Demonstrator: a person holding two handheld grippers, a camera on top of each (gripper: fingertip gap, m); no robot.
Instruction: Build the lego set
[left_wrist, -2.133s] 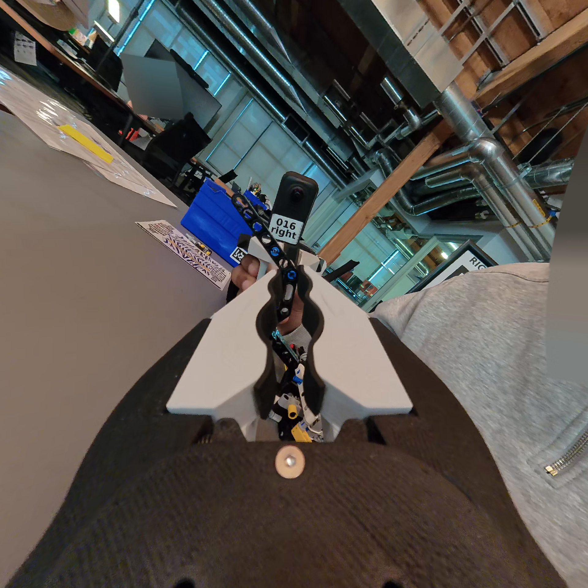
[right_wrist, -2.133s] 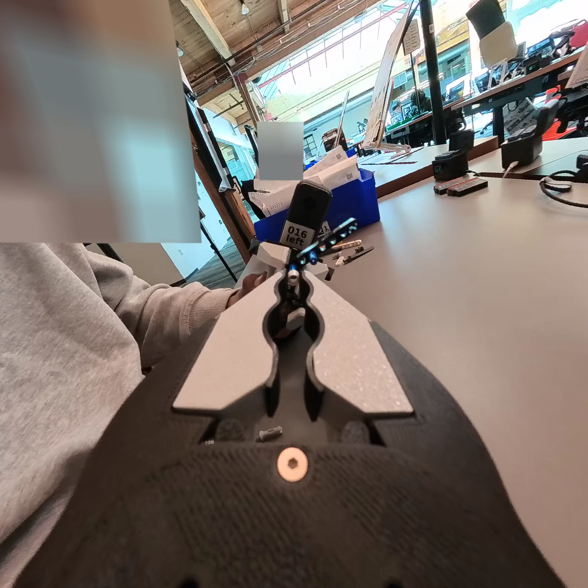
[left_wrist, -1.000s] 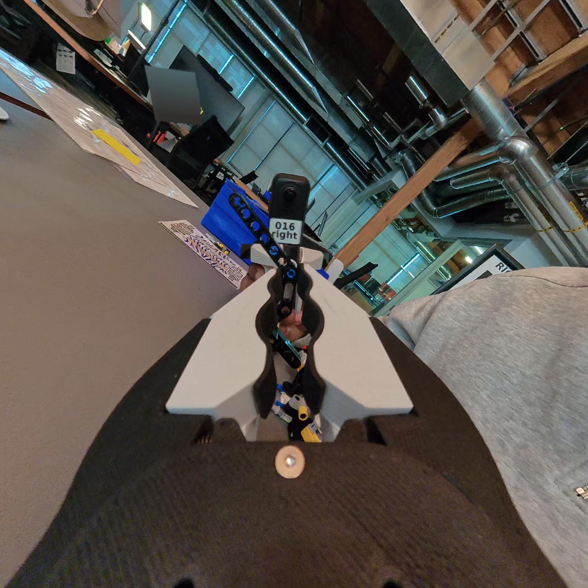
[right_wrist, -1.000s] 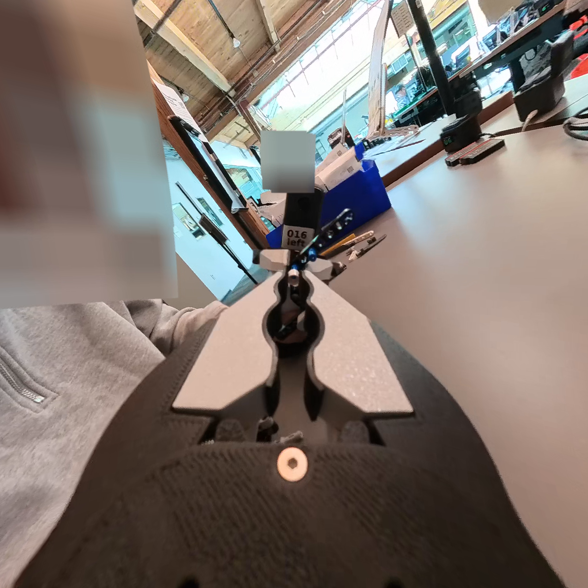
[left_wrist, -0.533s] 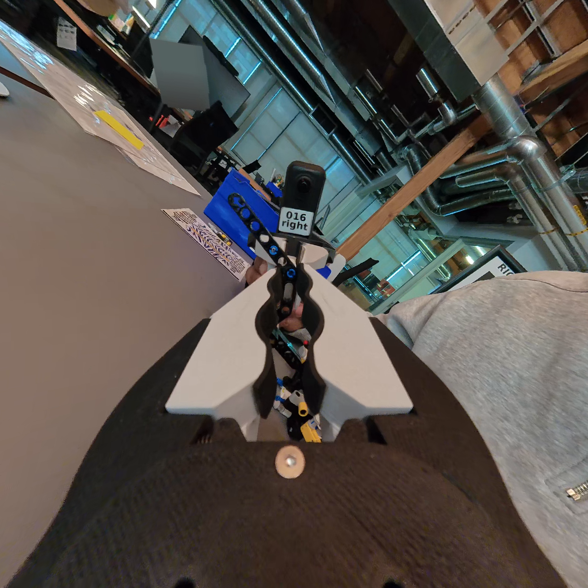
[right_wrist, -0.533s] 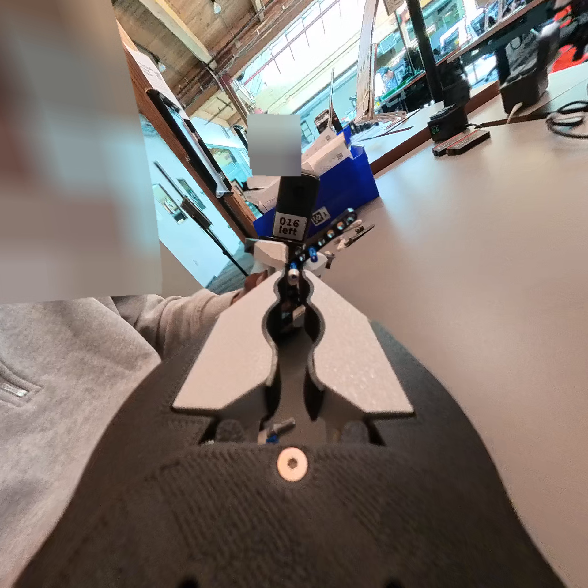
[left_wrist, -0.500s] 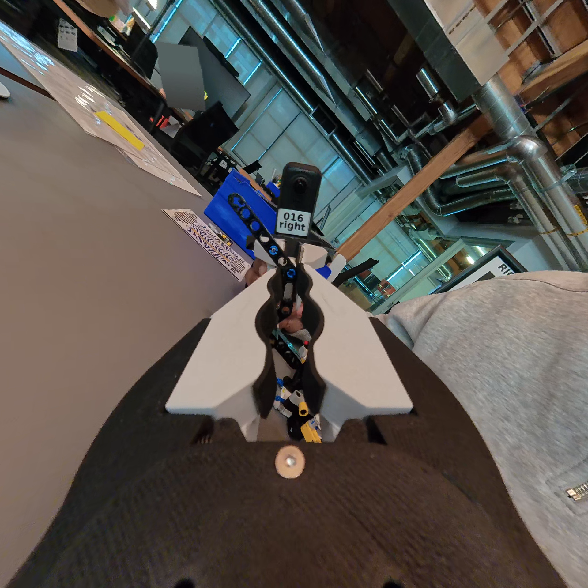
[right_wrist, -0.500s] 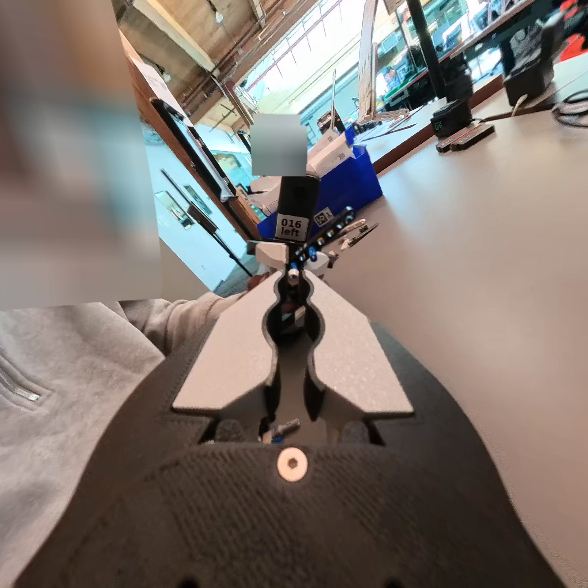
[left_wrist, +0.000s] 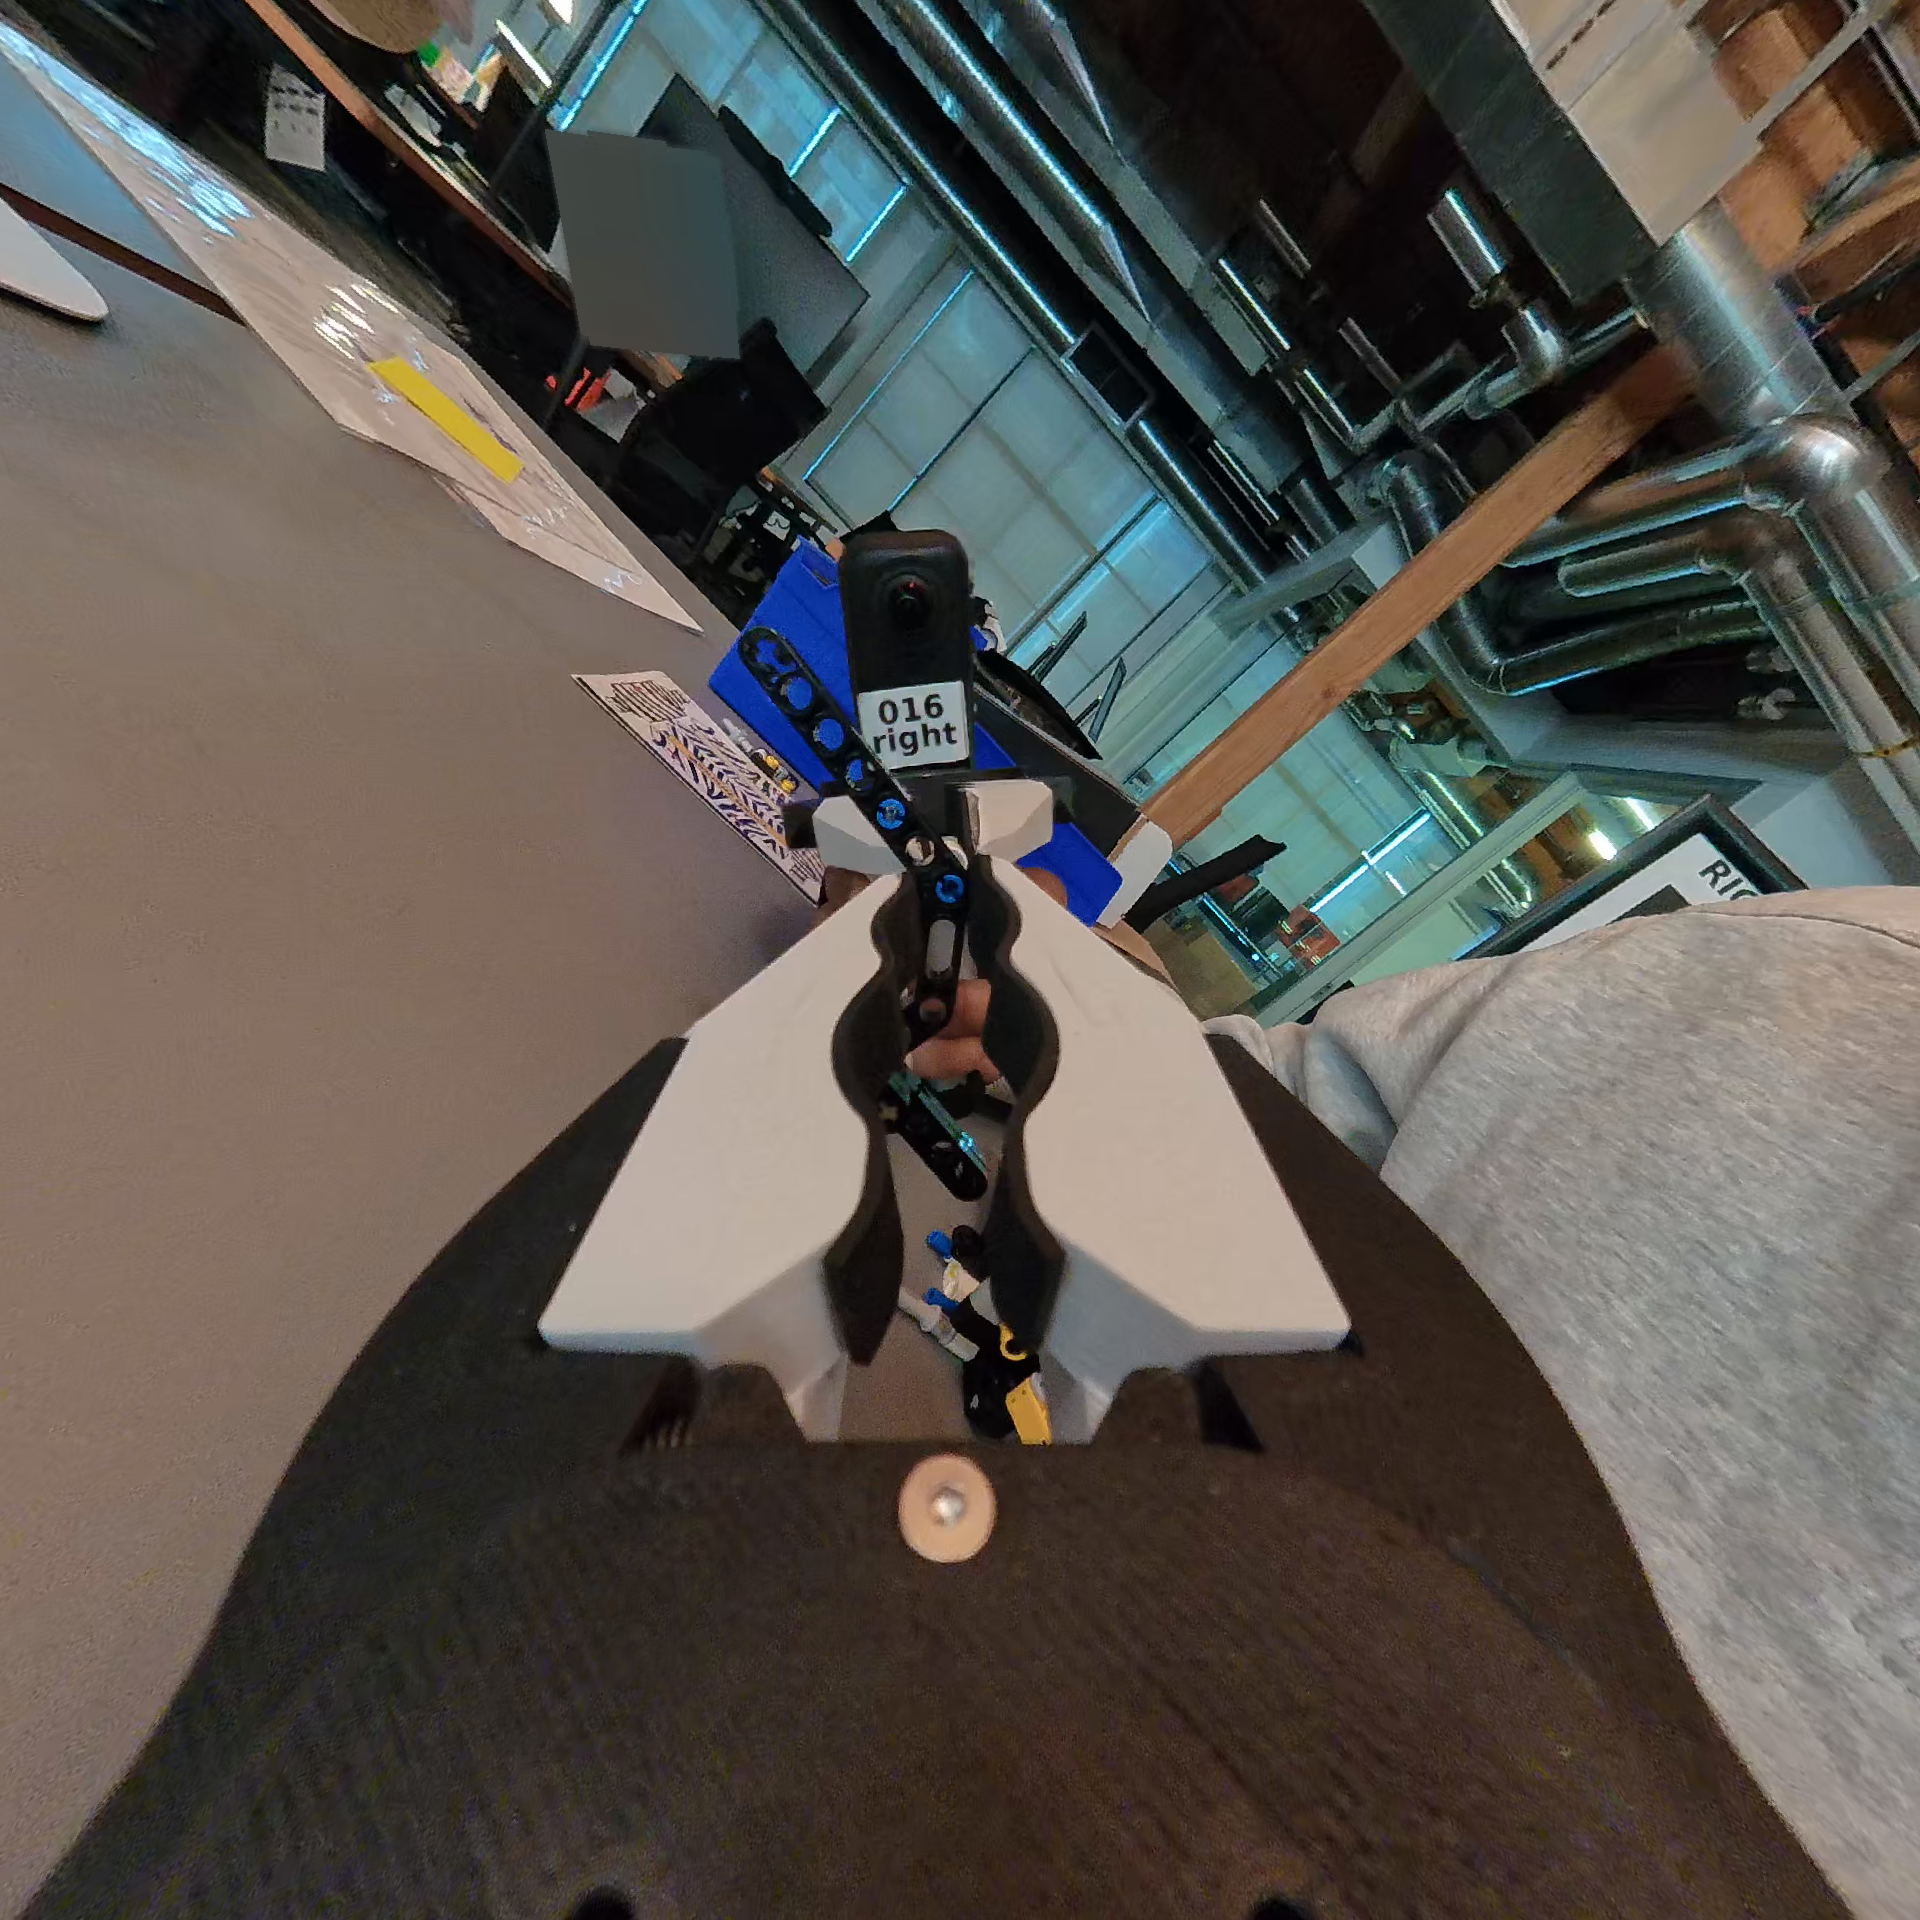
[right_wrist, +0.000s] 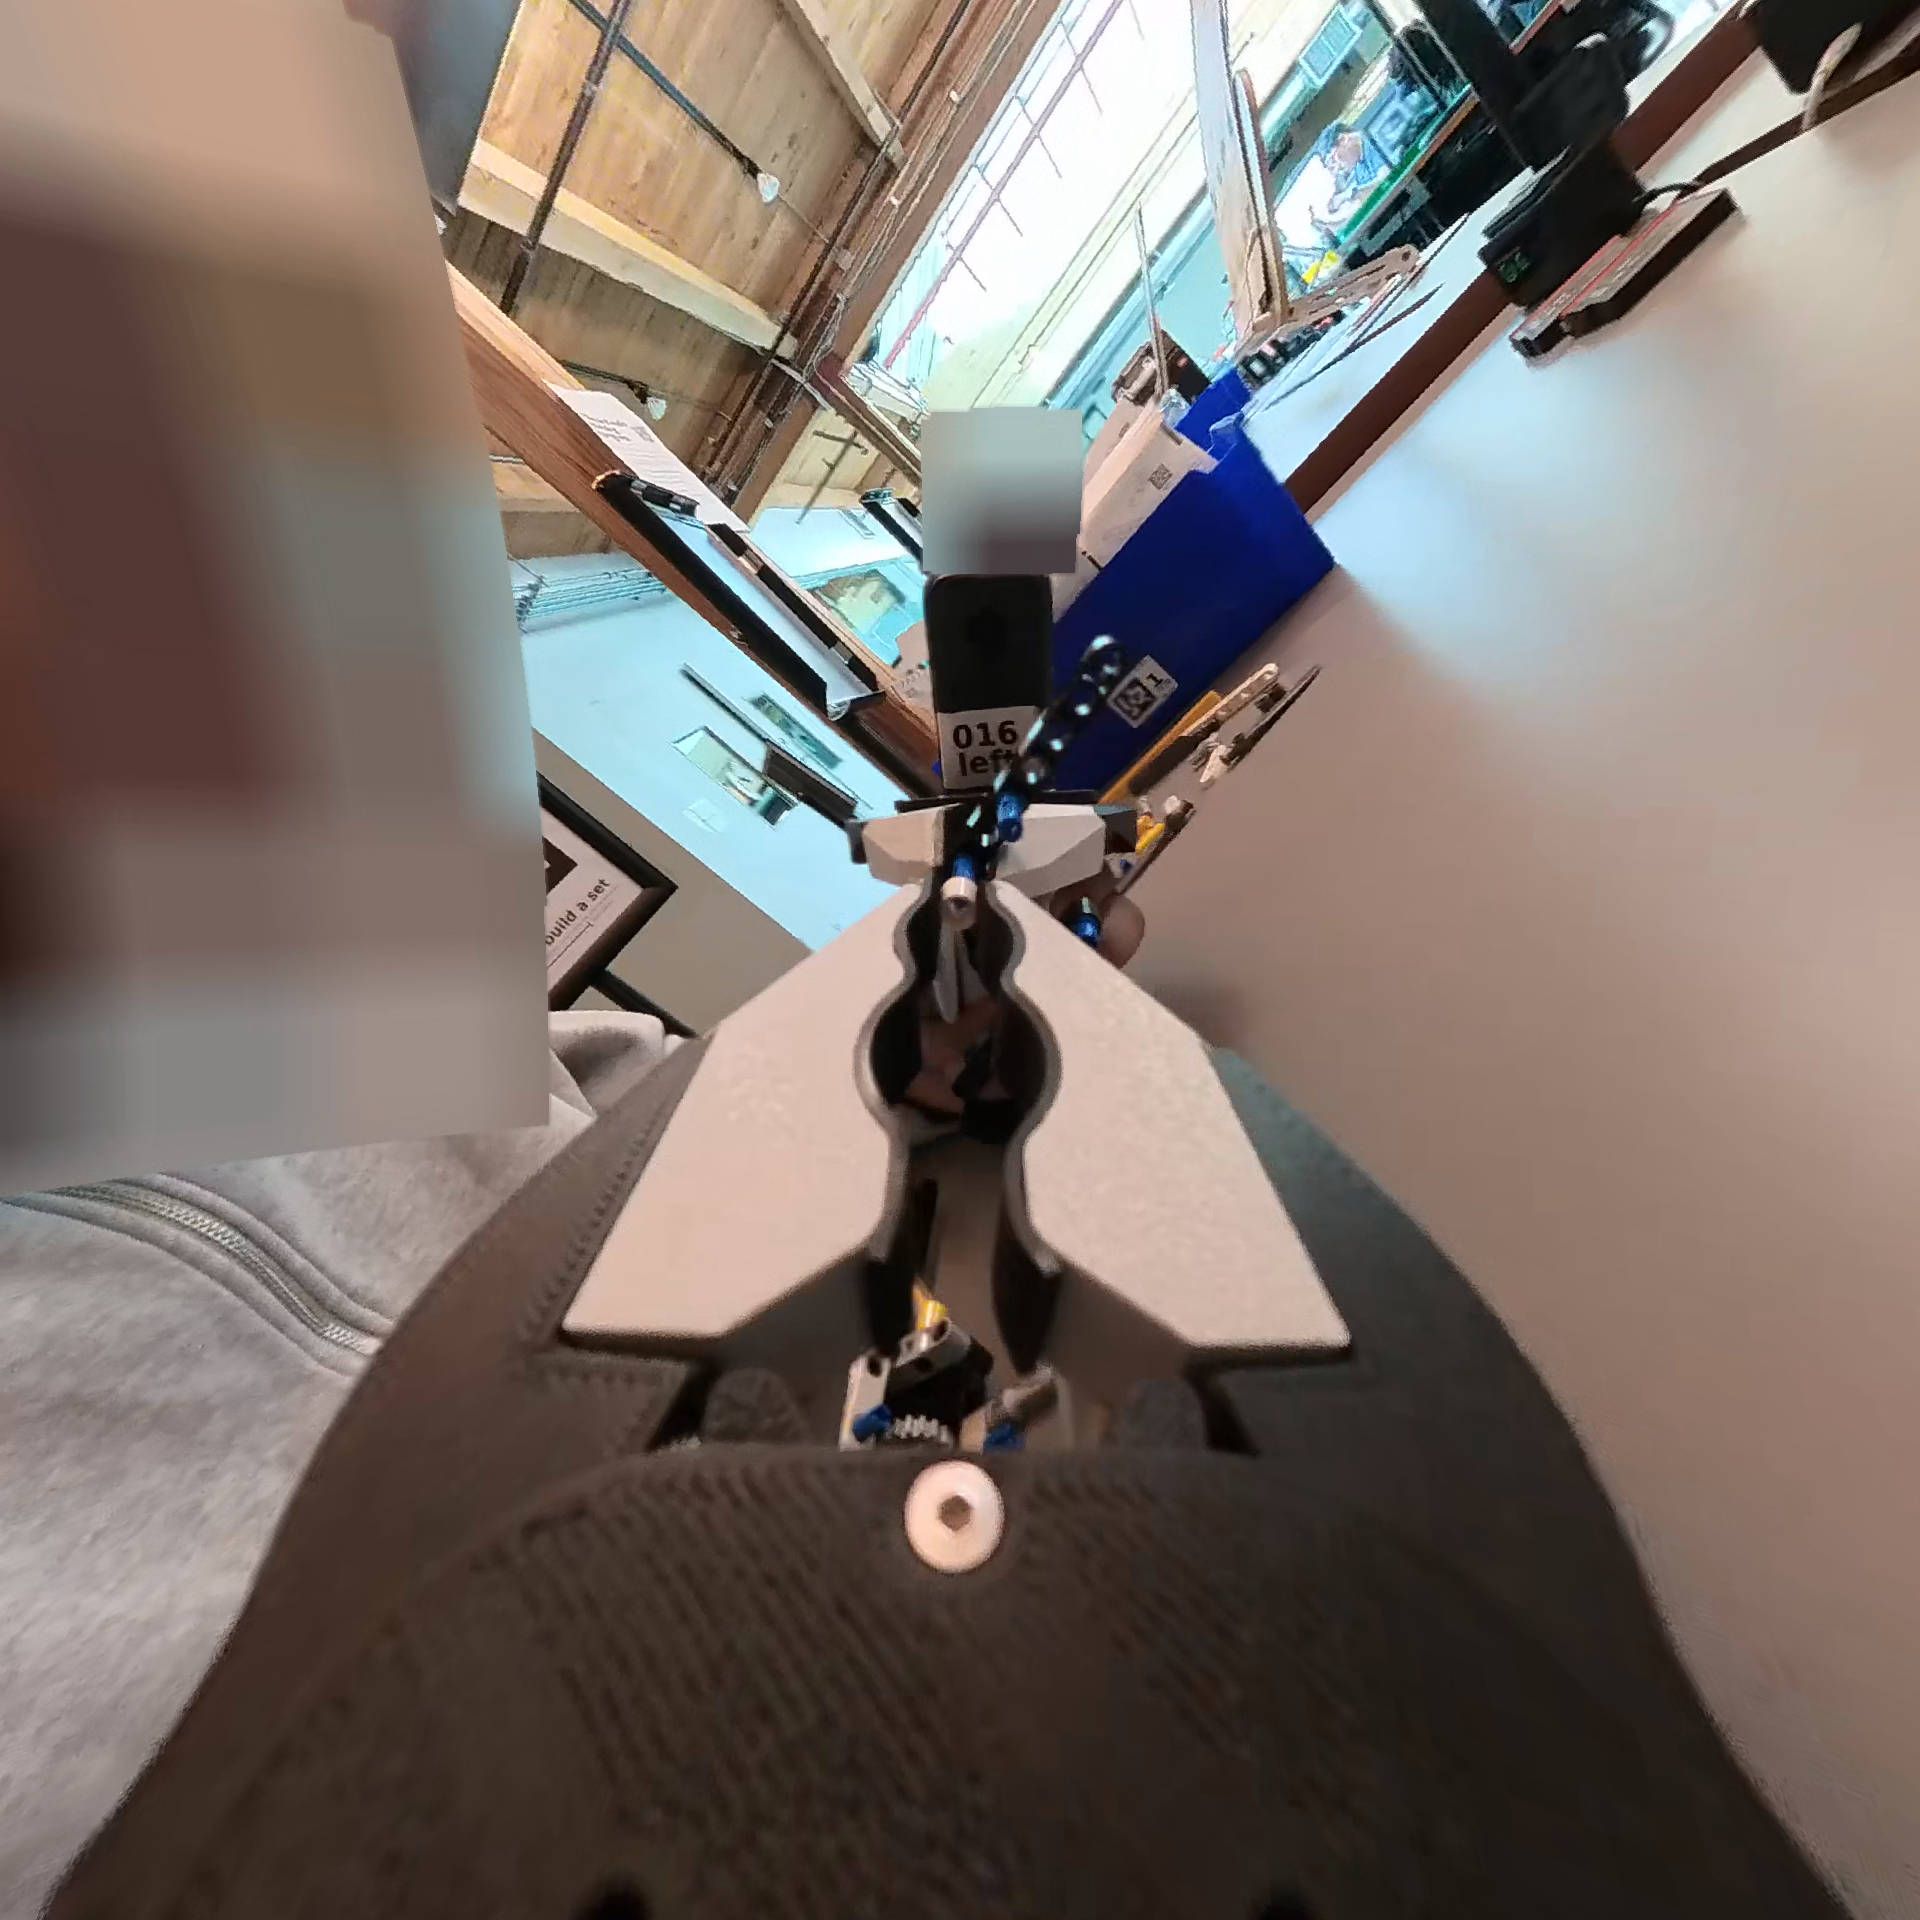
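Lego beam (left_wrist: 928, 914), black with blue pins, is pinched tight in the left claw (left_wrist: 940, 914), held up off the grey bench (left_wrist: 260, 831). Right claw (right_wrist: 958, 914) faces it tip to tip, closed on a small grey pin (right_wrist: 957, 891) right at the beam. Loose lego bits (left_wrist: 982, 1340) lie on the bench below, blue bin (right_wrist: 1195, 613) behind.

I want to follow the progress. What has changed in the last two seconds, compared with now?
Little. Both grippers tilted, so the table and room shifted in view. The left gripper stays shut on the black beam, and the right gripper stays shut on the small grey pin facing it. Nothing was let go.
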